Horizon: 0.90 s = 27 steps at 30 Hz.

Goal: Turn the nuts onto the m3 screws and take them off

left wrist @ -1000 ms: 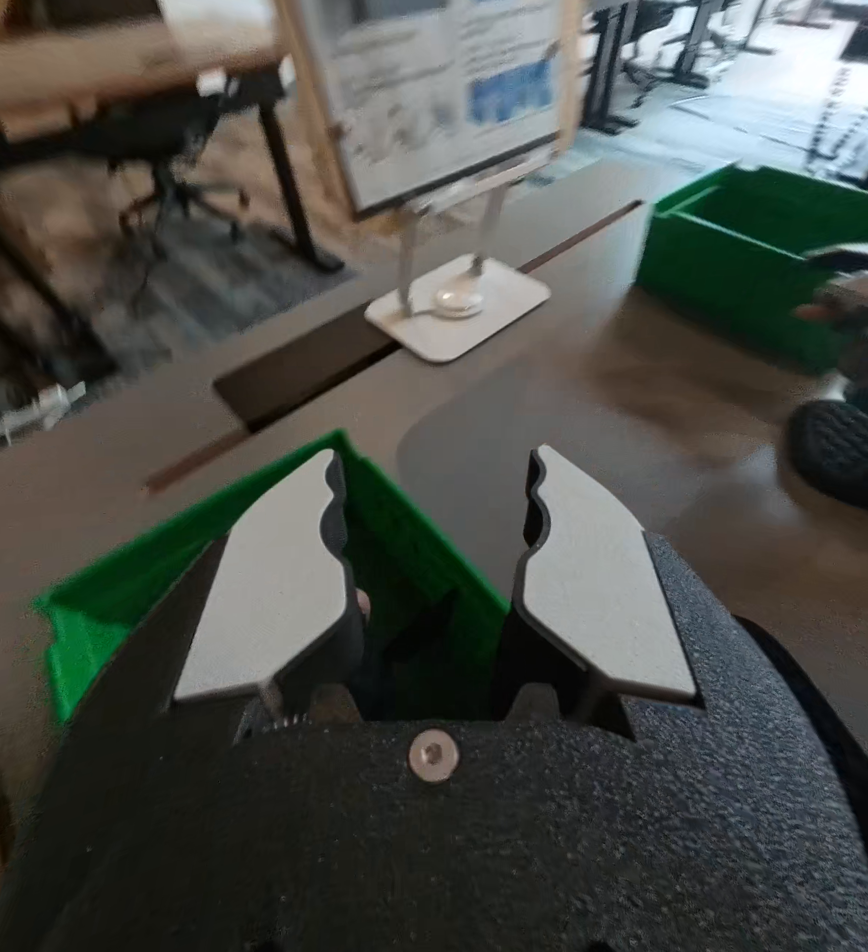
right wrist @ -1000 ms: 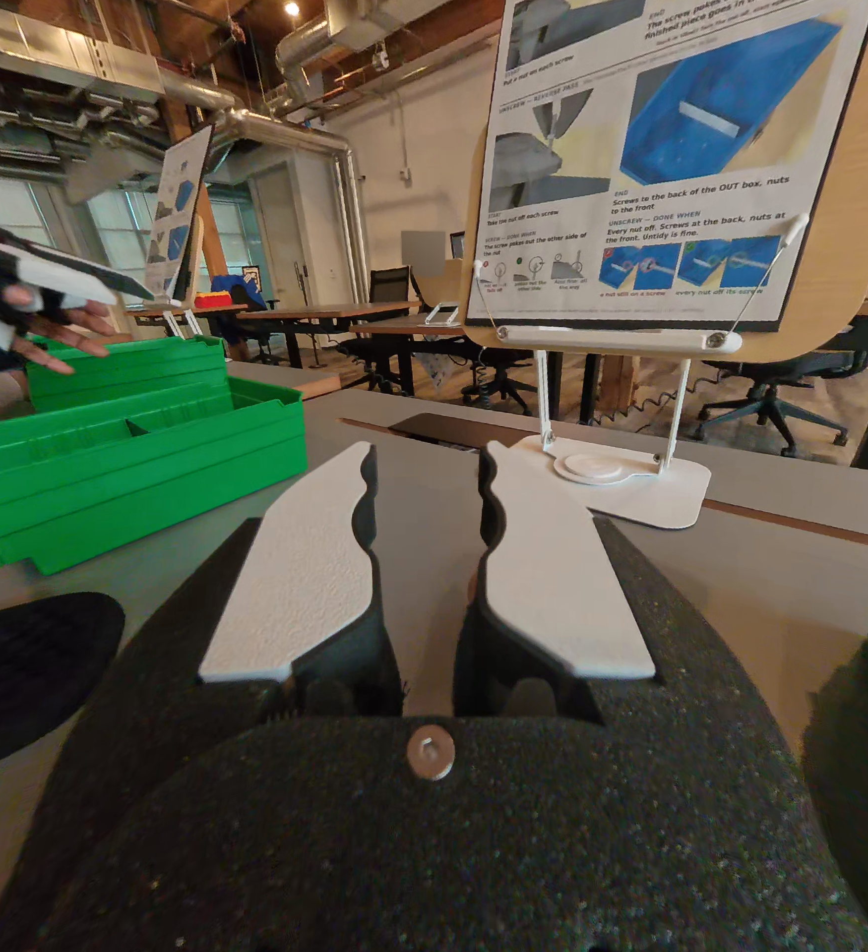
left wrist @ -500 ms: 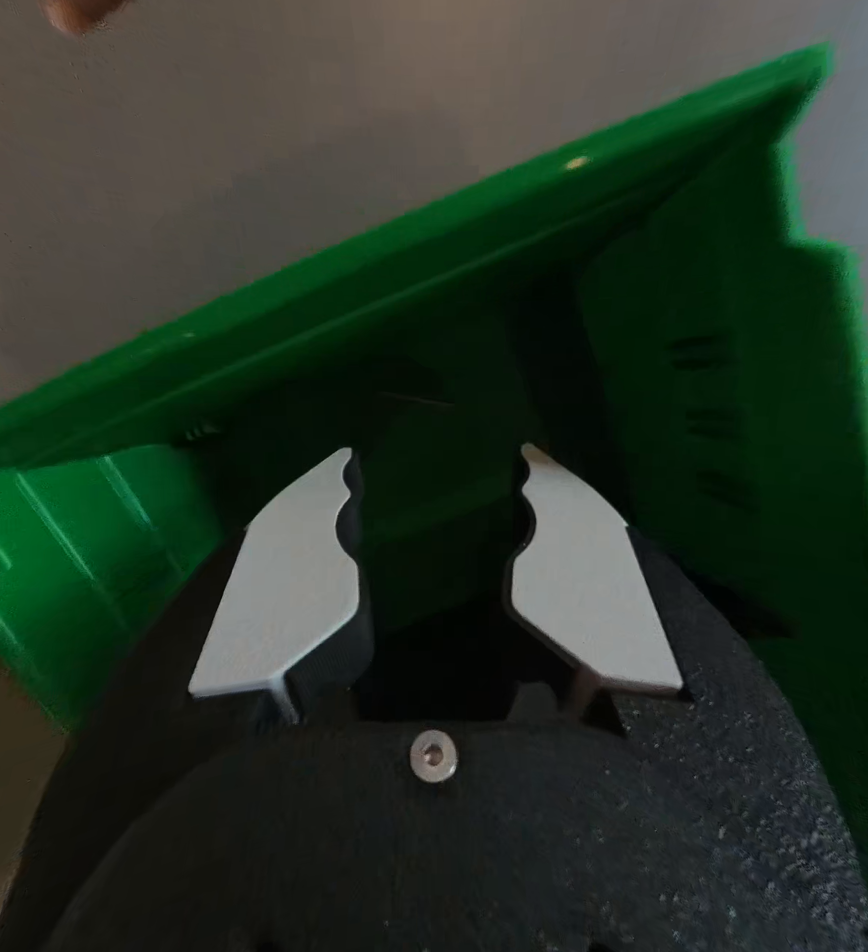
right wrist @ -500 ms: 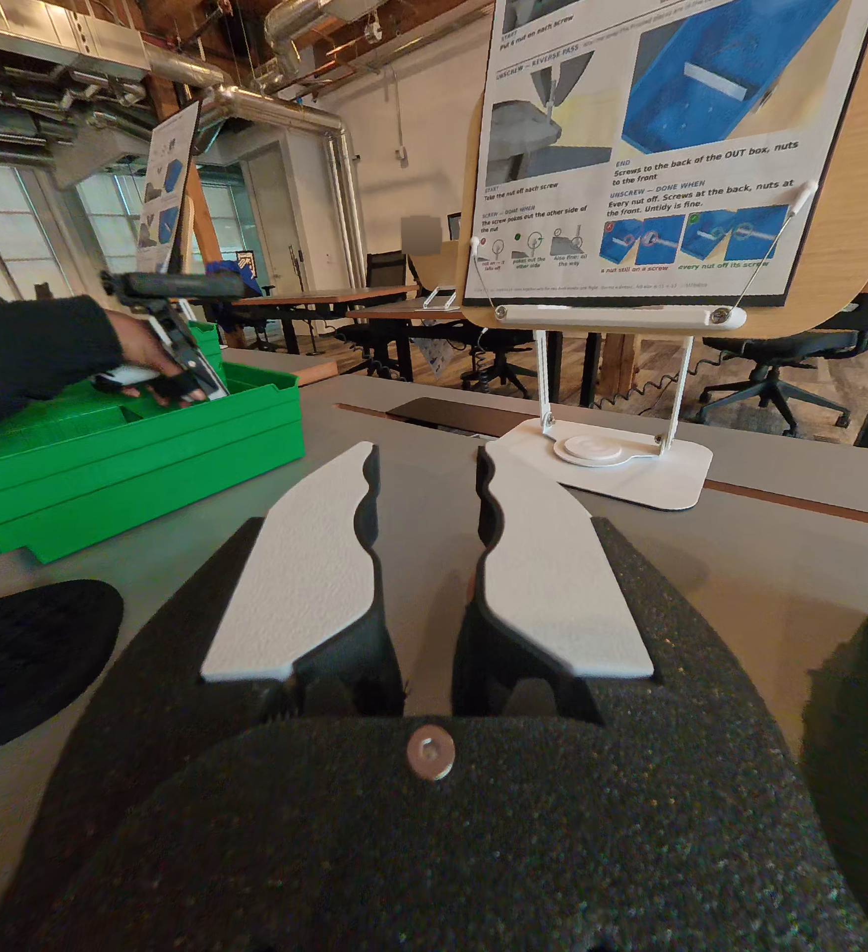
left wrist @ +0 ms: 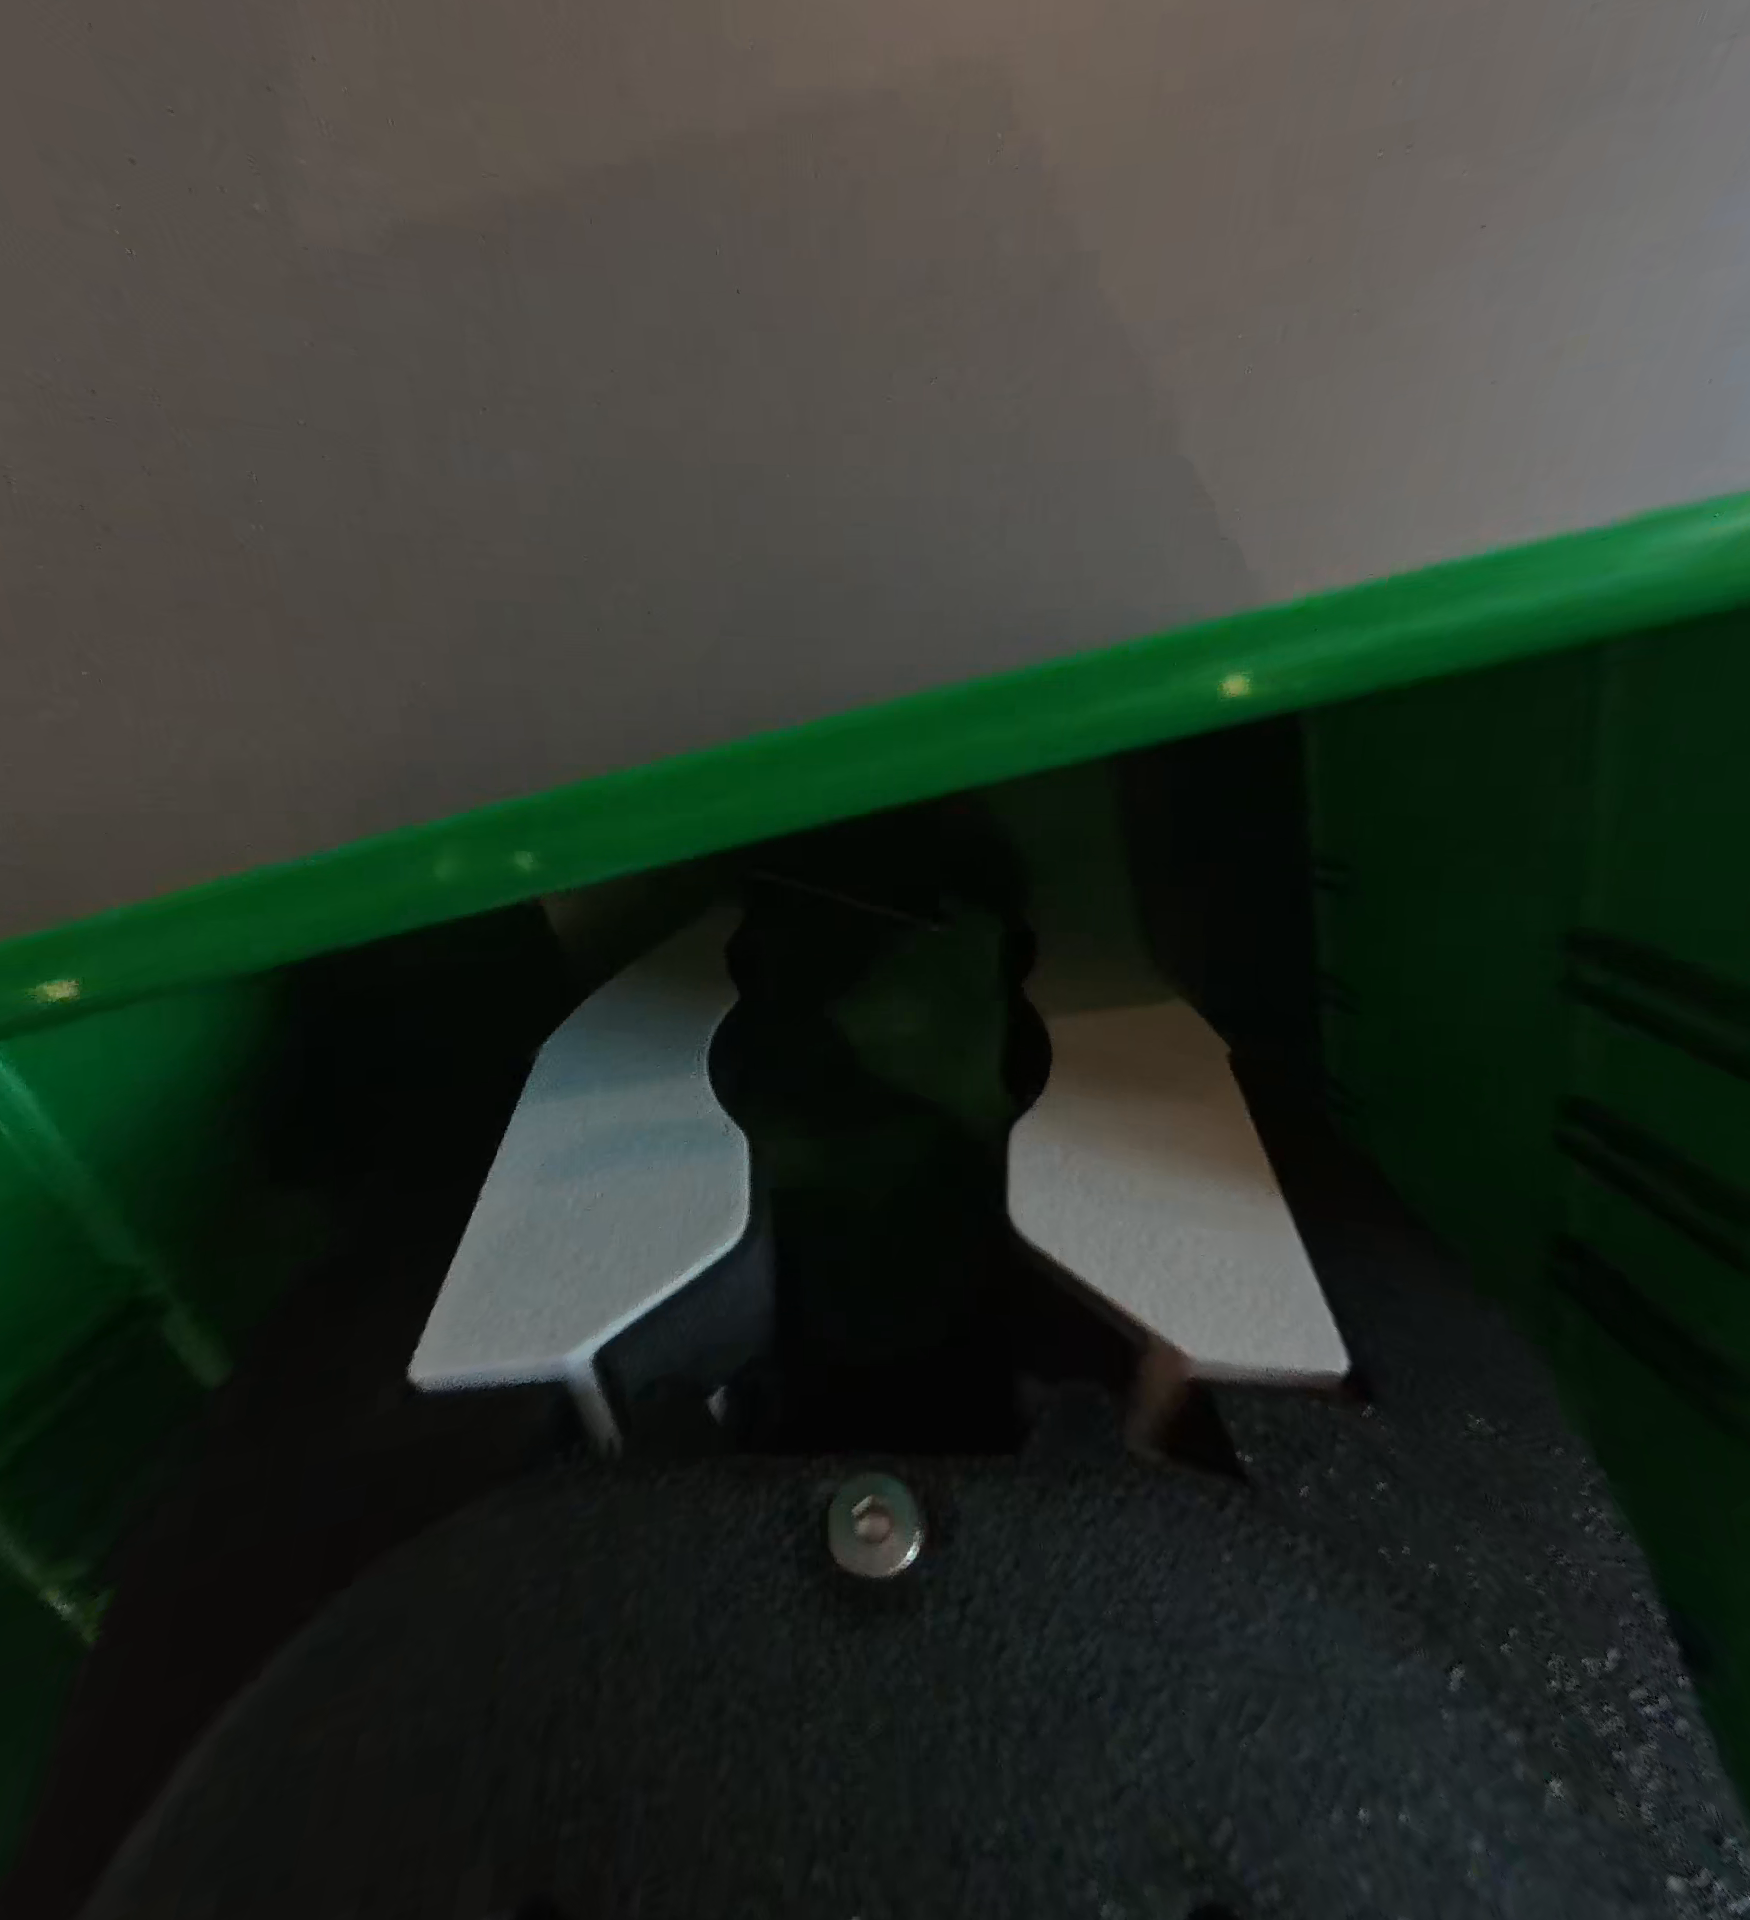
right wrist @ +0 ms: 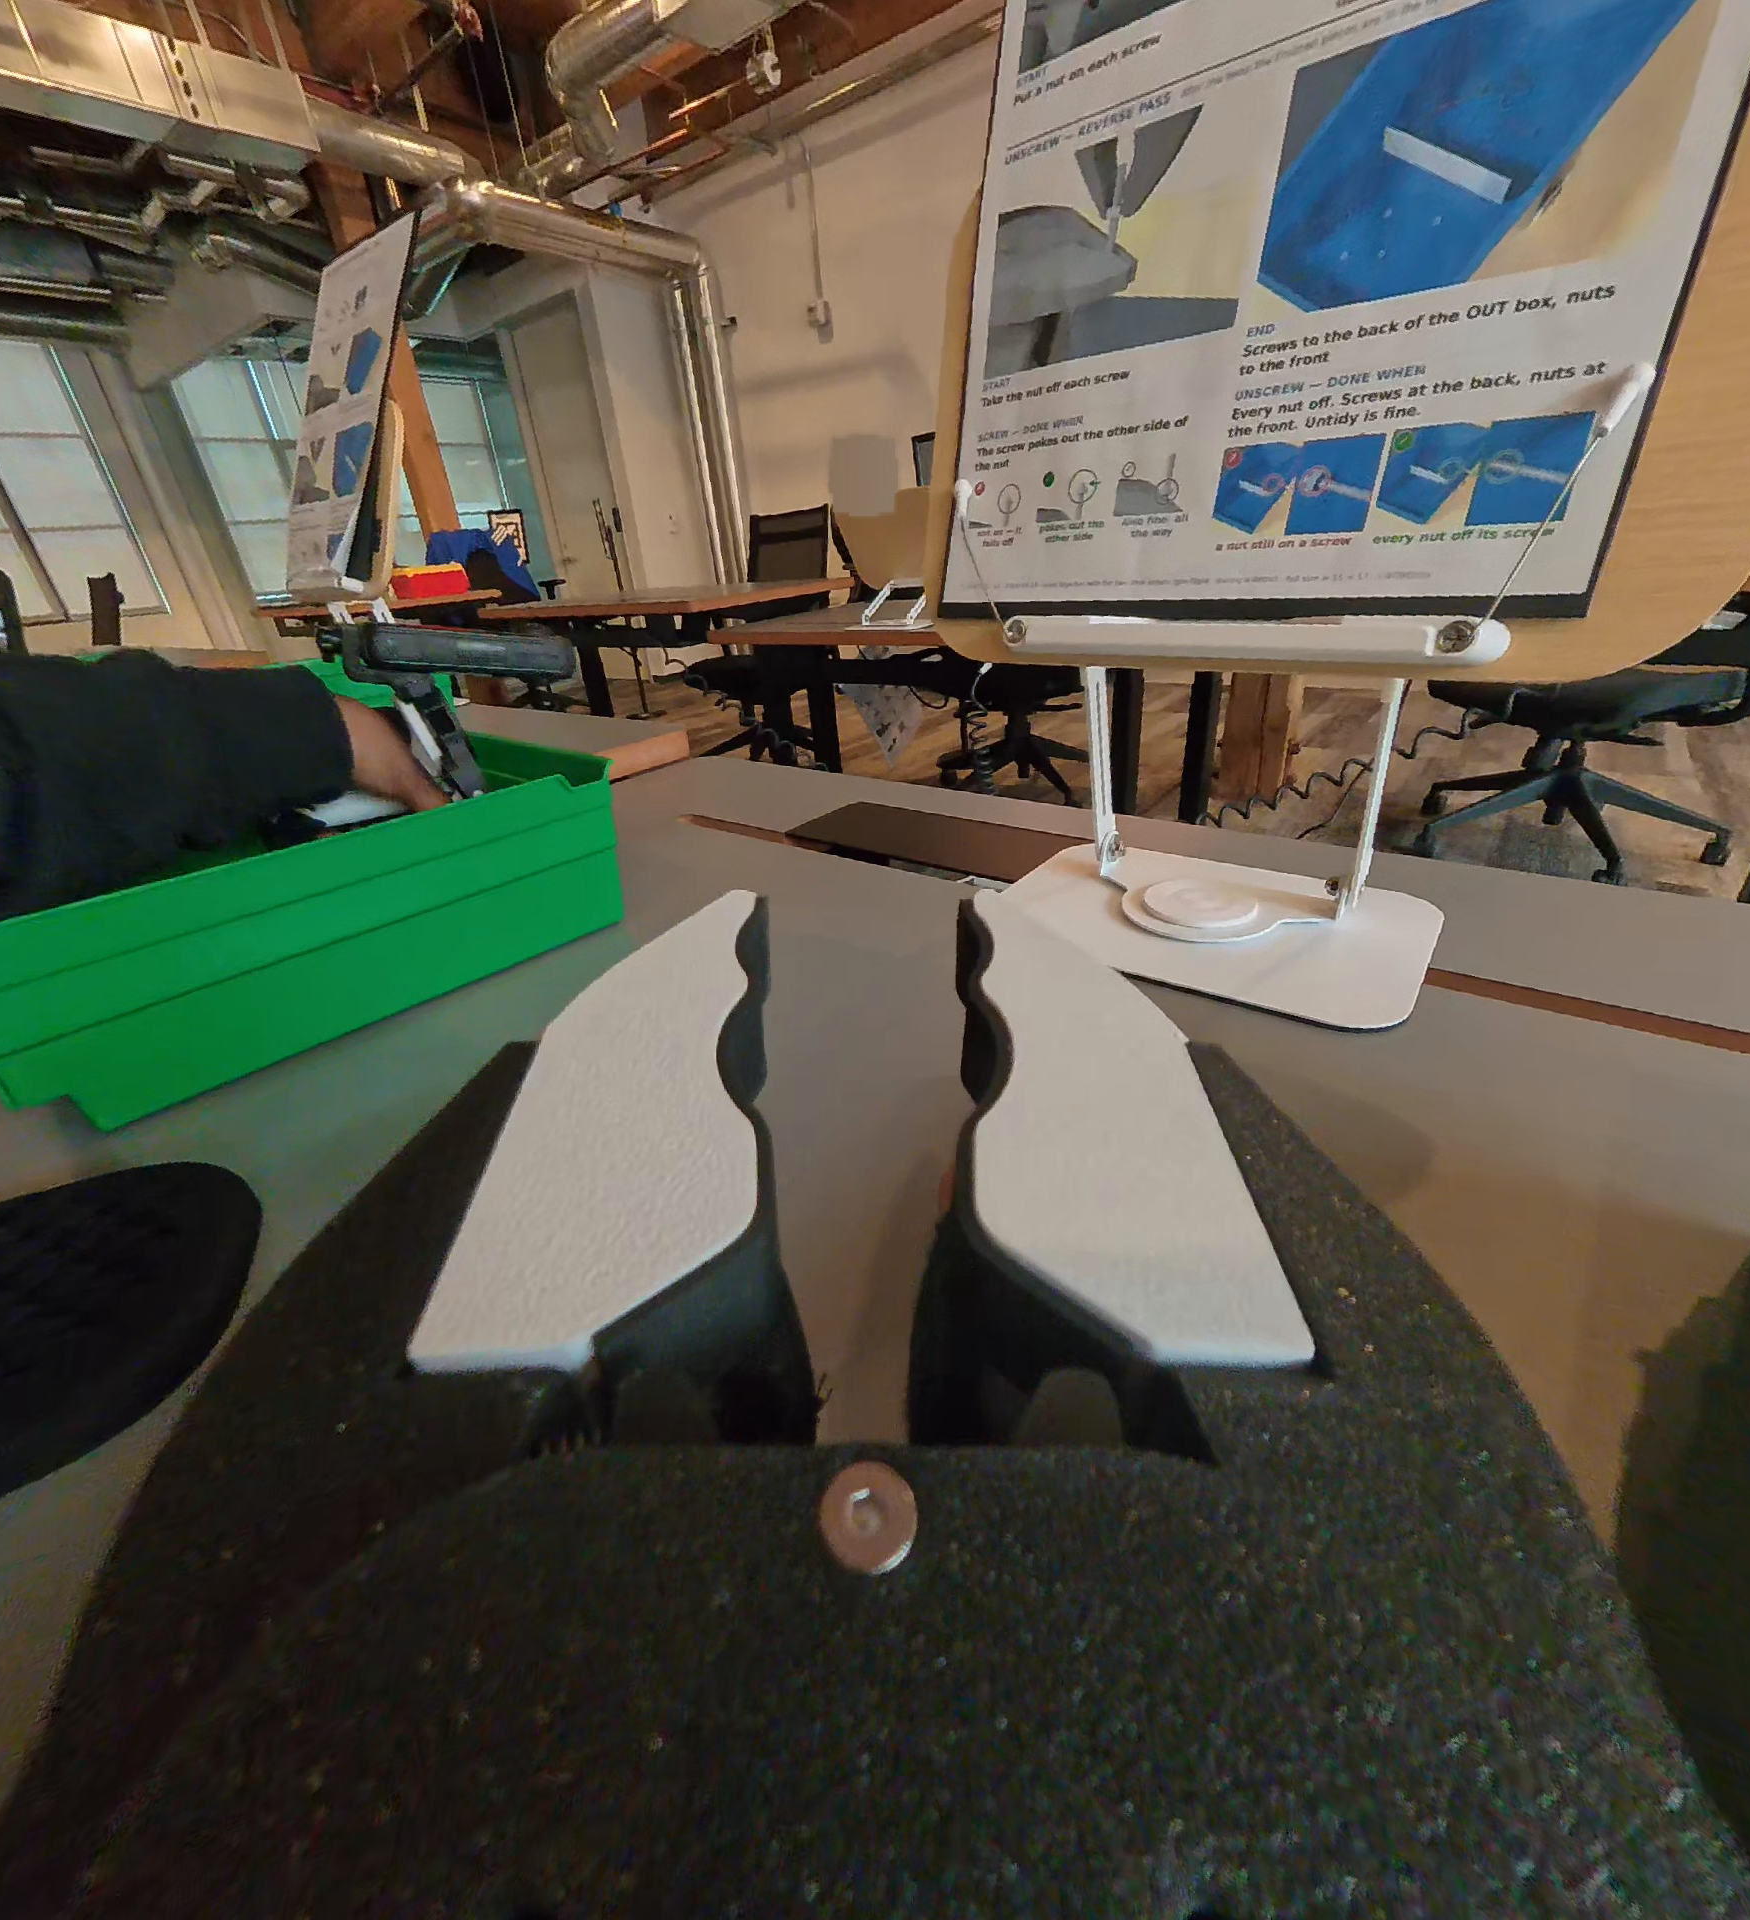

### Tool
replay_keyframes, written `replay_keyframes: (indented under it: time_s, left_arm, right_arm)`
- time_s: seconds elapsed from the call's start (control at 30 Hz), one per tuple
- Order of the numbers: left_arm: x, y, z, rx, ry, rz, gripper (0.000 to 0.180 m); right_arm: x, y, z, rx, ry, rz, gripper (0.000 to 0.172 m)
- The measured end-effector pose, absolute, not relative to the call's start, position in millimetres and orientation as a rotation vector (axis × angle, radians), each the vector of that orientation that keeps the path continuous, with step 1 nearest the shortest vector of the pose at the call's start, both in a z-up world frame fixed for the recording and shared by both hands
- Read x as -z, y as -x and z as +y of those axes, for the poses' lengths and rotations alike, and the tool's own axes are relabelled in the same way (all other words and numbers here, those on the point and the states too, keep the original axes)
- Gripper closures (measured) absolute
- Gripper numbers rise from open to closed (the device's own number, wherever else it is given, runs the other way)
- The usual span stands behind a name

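My left gripper (left wrist: 876, 935) is down inside the green bin (left wrist: 850, 769), fingers partly open on nothing; bin contents too dark to tell, no screws or nuts visible. Right gripper (right wrist: 860, 935) over the desk (right wrist: 1473, 1122), fingers narrow, bare.

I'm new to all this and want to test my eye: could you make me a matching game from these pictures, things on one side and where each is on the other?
Things:
1. left hand-held gripper
2. right hand-held gripper
3. white stand
4. black mat

Places:
A. holding up an instruction sheet
B. reaching into the green bin
C. over bare table
D. flat on the table, in front of the bin

Pairs: 1-B, 2-C, 3-A, 4-D
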<state>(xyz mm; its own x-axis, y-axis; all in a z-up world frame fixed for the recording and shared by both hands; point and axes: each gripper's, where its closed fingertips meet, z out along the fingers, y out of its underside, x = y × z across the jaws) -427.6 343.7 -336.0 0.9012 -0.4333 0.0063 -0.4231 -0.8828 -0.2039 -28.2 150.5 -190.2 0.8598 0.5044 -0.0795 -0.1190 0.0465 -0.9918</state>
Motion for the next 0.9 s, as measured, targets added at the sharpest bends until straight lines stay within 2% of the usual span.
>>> replay_keyframes:
  time_s: [0.63,0.77,0.9]
  left_arm:
    - [335.4,438.6,348.9,-0.023,2.879,0.557,0.151]
    - [336.7,431.7,343.5,0.016,2.903,0.615,0.17]
    - [337.2,428.3,341.9,0.073,2.901,0.595,0.177]
  right_arm:
    - [190.4,30.7,148.5,-0.455,1.452,-0.356,0.14]
    - [189.5,28.7,148.3,-0.452,1.449,-0.348,0.14]
    - [188.1,26.3,147.5,-0.447,1.442,-0.338,0.14]
